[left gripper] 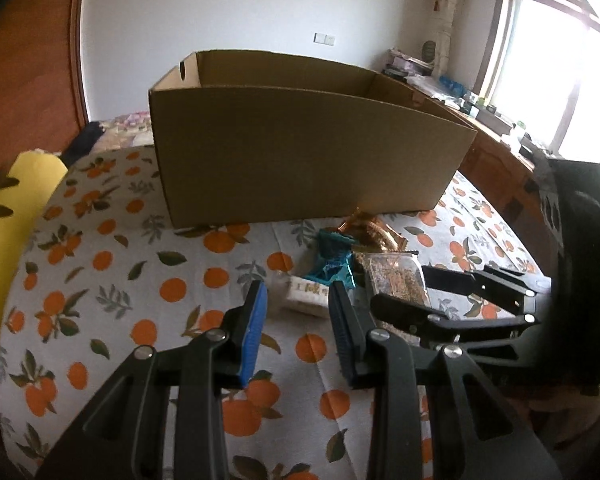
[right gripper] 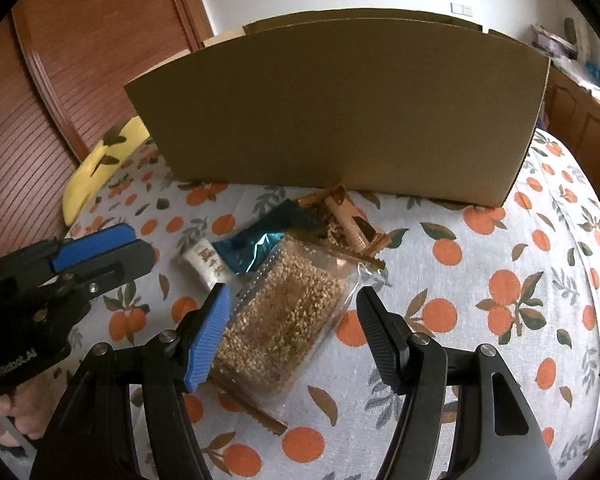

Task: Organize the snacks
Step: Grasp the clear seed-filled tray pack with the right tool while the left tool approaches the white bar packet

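Both the left gripper and right gripper are held parted, empty, the clear grain packet lying between the right's fingertips.

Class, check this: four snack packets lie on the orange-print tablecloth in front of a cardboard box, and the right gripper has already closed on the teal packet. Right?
Not quite. The right wrist view shows the right gripper open, straddling the clear packet of grains, not the teal packet. The rest holds: tablecloth, cardboard box.

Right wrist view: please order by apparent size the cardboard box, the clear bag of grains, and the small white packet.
1. Cardboard box, largest.
2. Clear bag of grains; being nearer the camera enlarges it.
3. Small white packet, smallest, partly covered.
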